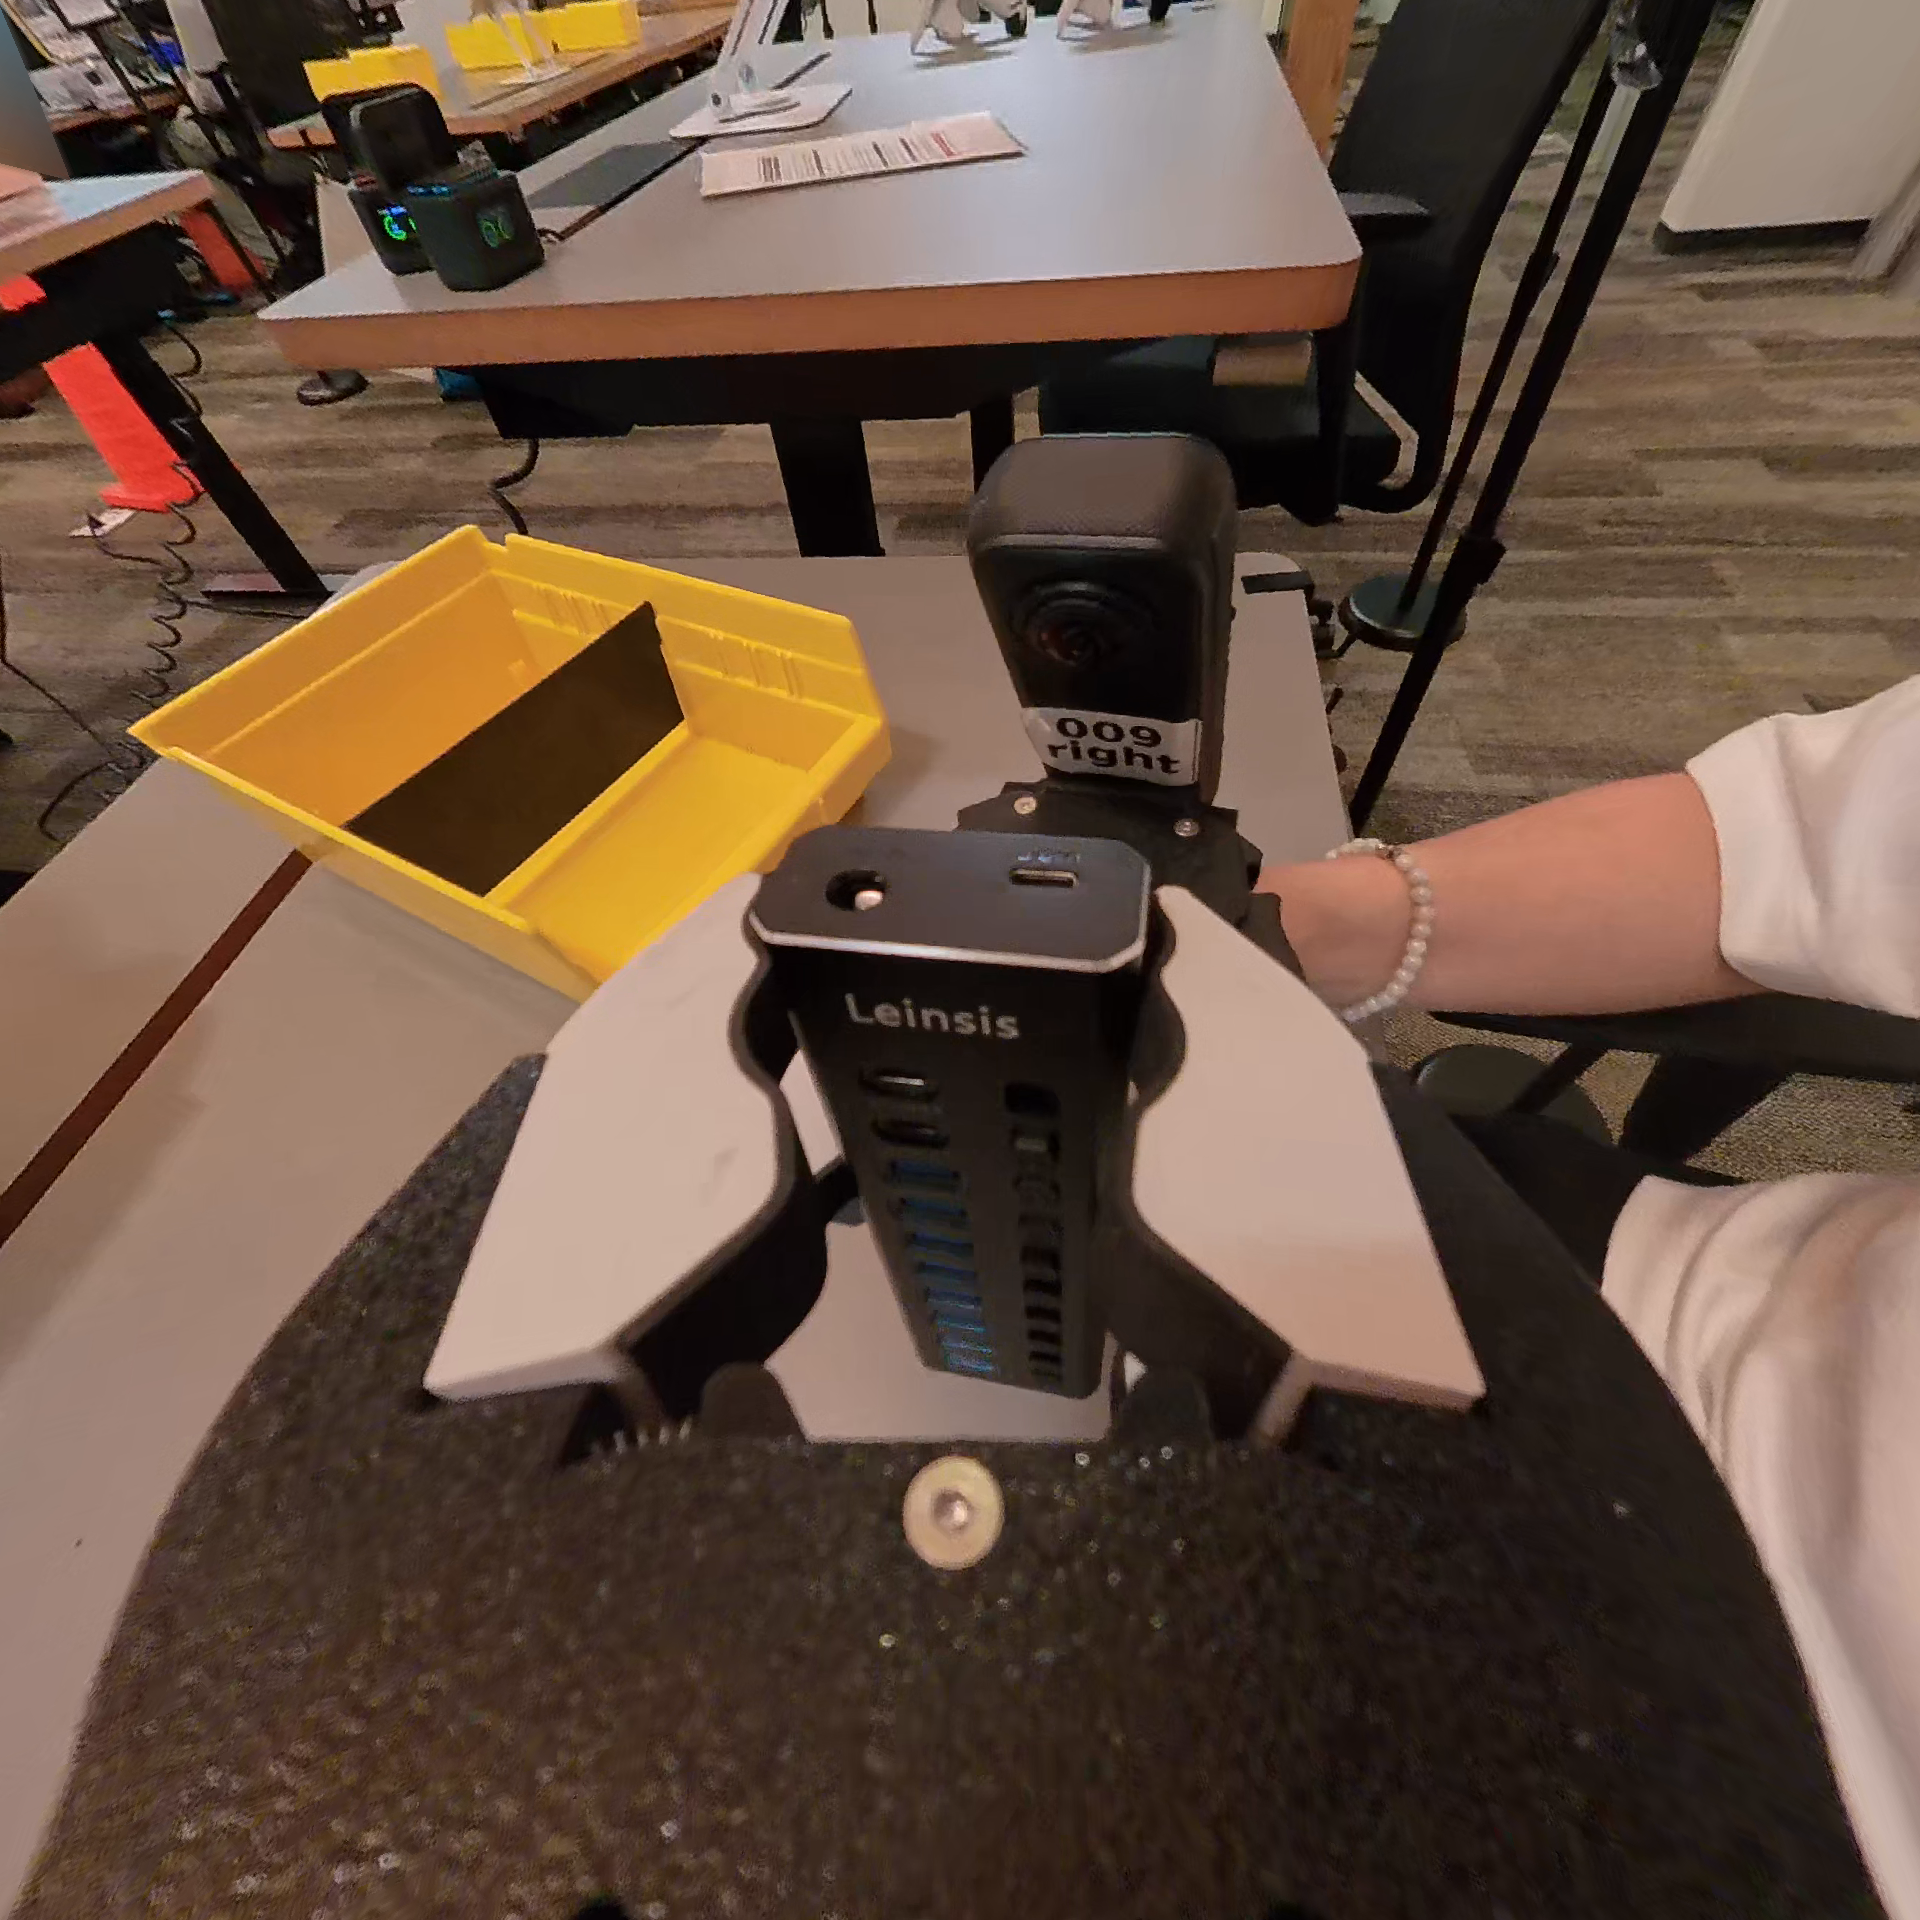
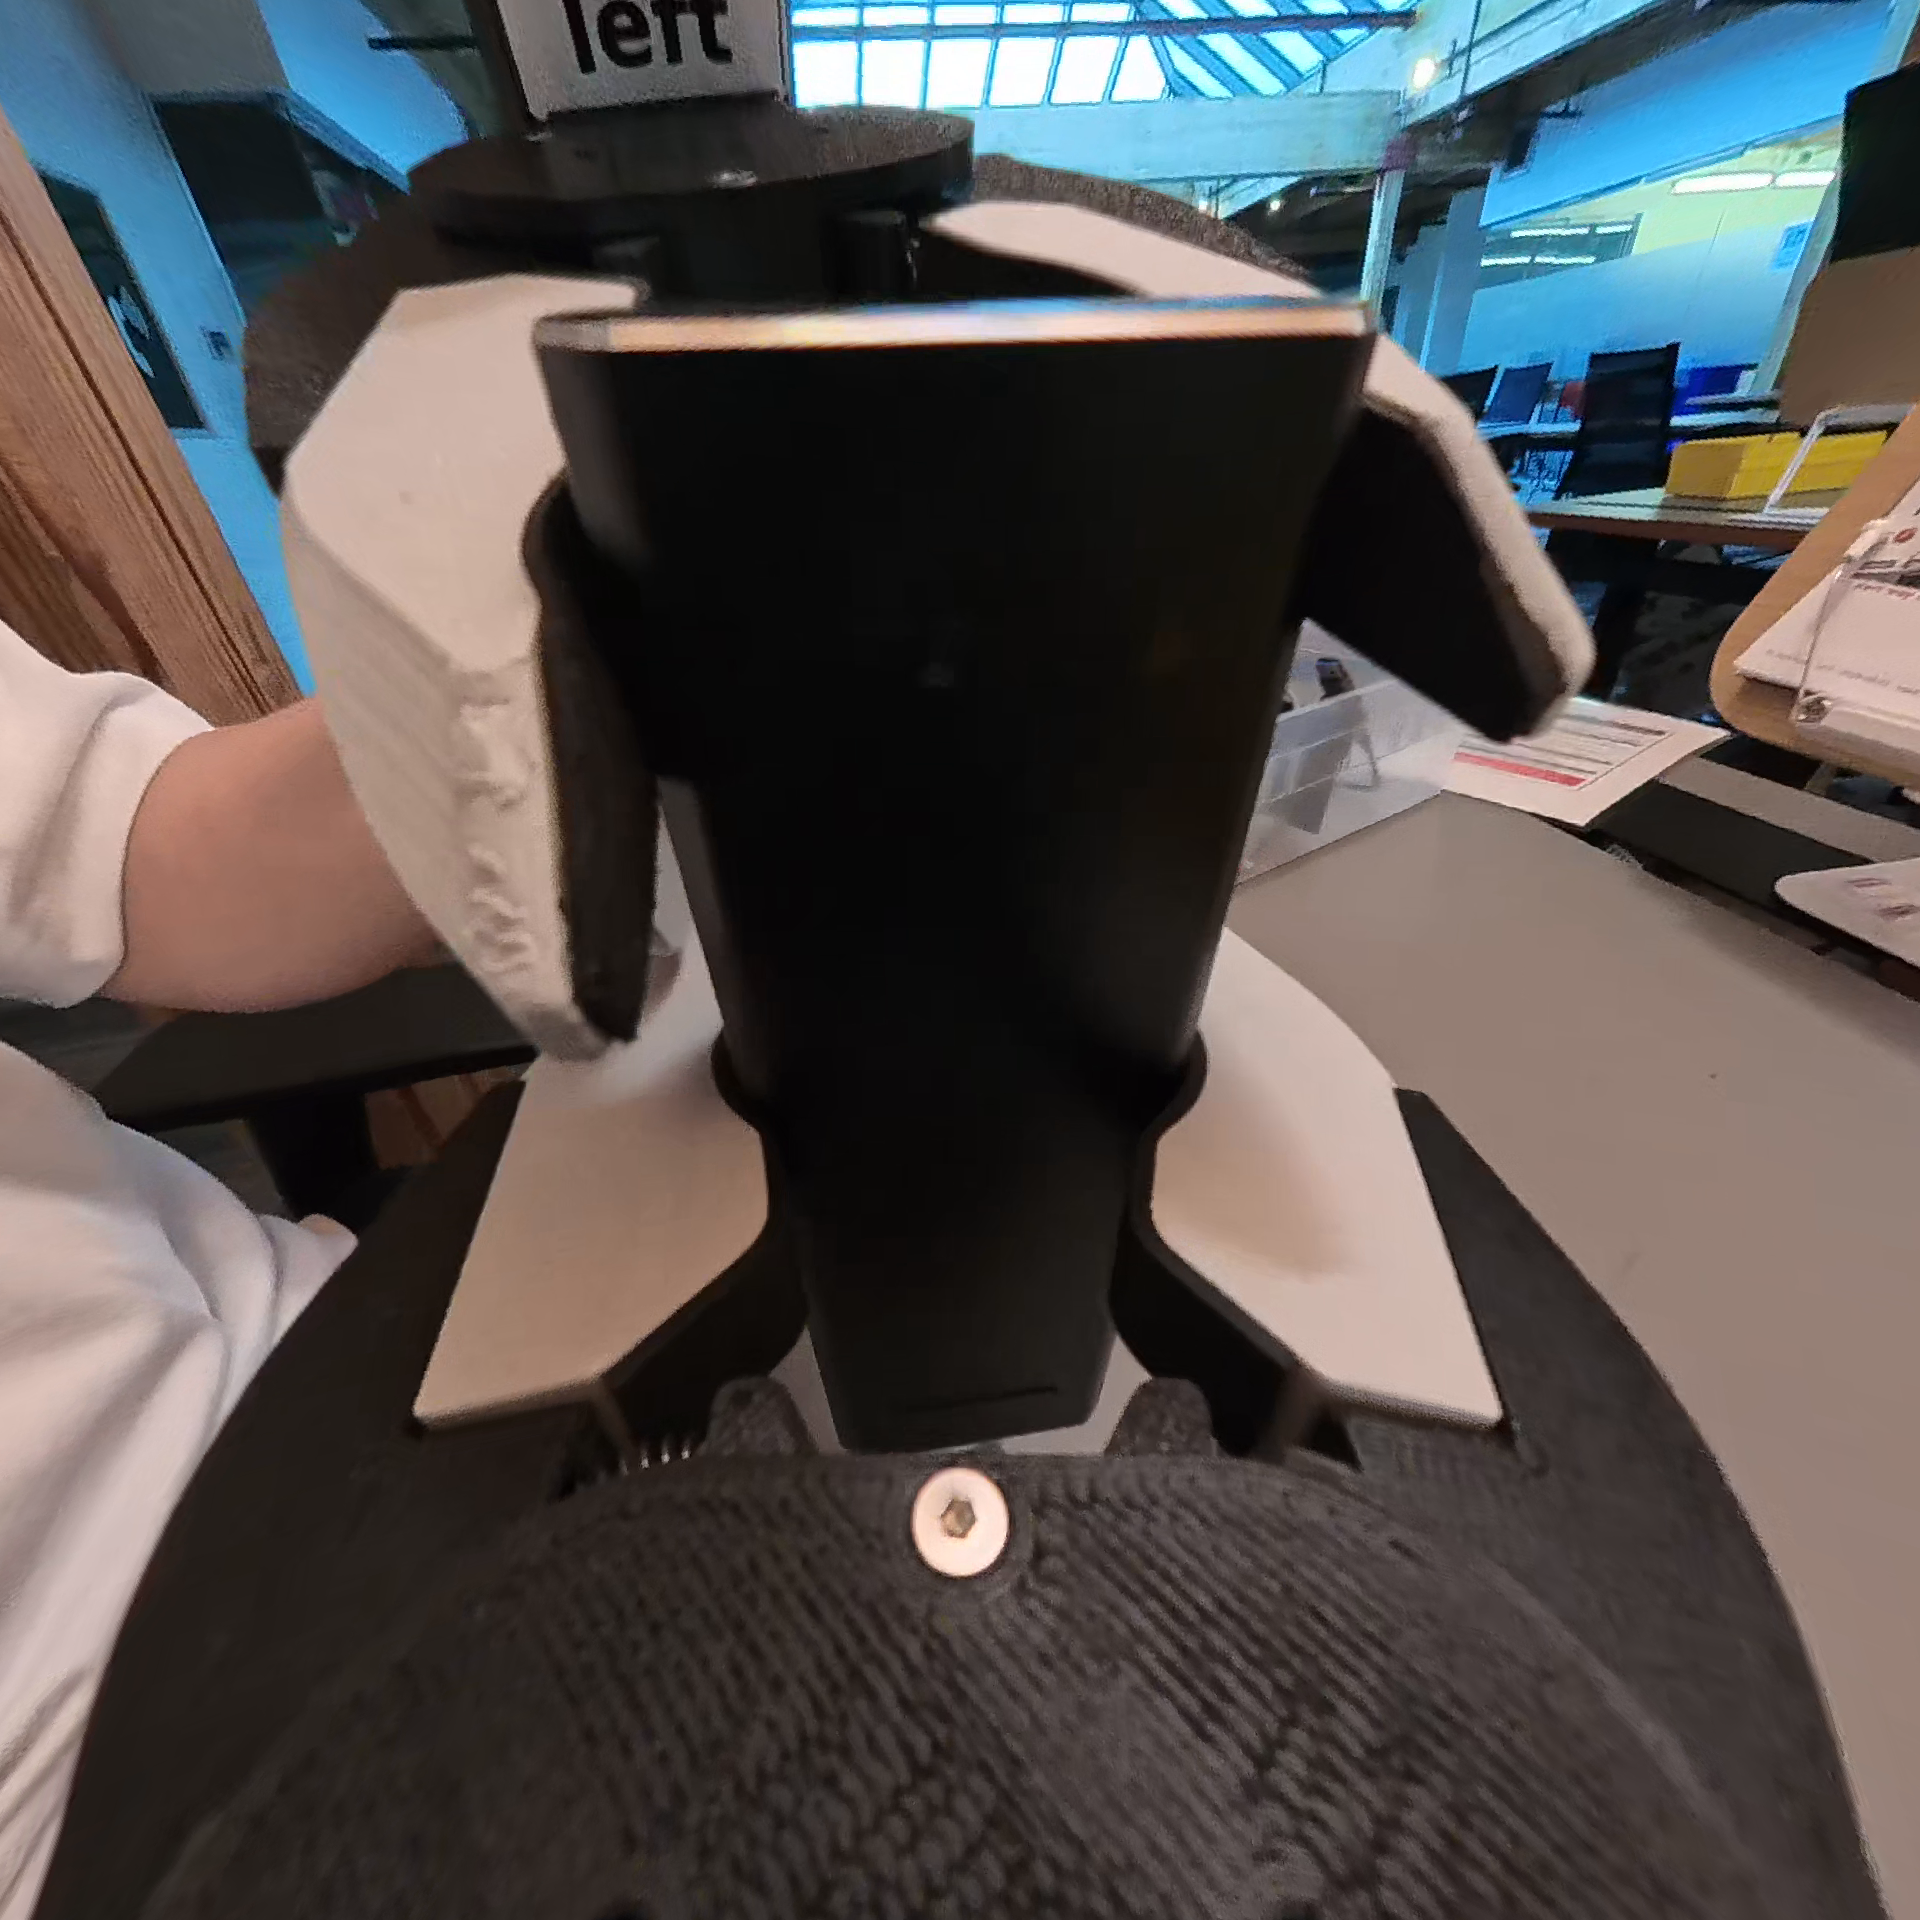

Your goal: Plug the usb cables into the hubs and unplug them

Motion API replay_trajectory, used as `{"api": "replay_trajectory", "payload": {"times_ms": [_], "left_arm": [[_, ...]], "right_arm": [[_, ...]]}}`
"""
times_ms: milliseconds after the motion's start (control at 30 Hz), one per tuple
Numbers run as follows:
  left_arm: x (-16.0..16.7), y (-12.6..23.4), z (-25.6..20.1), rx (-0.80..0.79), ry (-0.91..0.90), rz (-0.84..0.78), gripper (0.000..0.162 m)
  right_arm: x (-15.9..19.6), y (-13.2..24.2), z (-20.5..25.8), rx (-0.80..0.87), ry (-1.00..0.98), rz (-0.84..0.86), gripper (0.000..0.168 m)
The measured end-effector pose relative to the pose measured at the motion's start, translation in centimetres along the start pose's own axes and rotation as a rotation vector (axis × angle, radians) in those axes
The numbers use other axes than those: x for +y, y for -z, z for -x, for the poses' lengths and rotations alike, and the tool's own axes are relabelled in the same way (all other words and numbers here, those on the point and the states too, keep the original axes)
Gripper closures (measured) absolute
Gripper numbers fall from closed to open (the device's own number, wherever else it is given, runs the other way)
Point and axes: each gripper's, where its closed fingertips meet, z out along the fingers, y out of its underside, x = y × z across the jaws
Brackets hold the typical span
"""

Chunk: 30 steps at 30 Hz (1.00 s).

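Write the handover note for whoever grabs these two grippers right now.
Left gripper: shut on the black USB hub, port side facing its camera.
Right gripper: also closed on the hub, from the opposite end, plain back showing.
Yellow bin on the table: nothing but a black divider visible.
Done: hub lifted, held by both.
Left: no cable visible, no ports filled; all plugging and unplugging remains.

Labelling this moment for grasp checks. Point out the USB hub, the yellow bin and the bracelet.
USB hub [image 1: 940, 1049]: left wrist view, on its port face.
Yellow bin [image 1: 675, 790]: left wrist view, on its bare floor.
Bracelet [image 1: 1408, 935]: left wrist view, on the beads at the wrist.
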Motion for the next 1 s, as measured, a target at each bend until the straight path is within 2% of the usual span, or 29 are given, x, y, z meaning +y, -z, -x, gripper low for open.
{"api": "replay_trajectory", "payload": {"times_ms": [233, 300, 400, 533, 833, 1000], "left_arm": [[1.0, 0.3, 0.3, -0.047, 0.002, 0.067, 0.098], [1.2, 0.6, 0.6, -0.103, -0.011, 0.066, 0.090], [0.7, 1.9, 1.0, -0.186, -0.018, -0.010, 0.086], [0.7, 4.8, 1.1, -0.216, 0.070, -0.140, 0.088], [7.9, 13.5, 3.9, -0.384, 0.274, -0.164, 0.097], [14.6, 20.9, 5.2, -0.558, 0.382, -0.002, 0.101]], "right_arm": [[0.8, -0.4, 0.2, -0.034, -0.017, 0.004, 0.094], [0.9, -0.3, -0.2, -0.021, -0.029, 0.004, 0.094], [0.6, 0.5, -1.5, 0.020, -0.049, -0.015, 0.094], [0.1, 2.2, -3.6, 0.105, -0.050, -0.043, 0.094], [-1.3, 2.9, -5.0, 0.183, -0.077, -0.098, 0.094], [-2.7, 2.8, -5.2, 0.208, -0.050, -0.116, 0.094]]}}
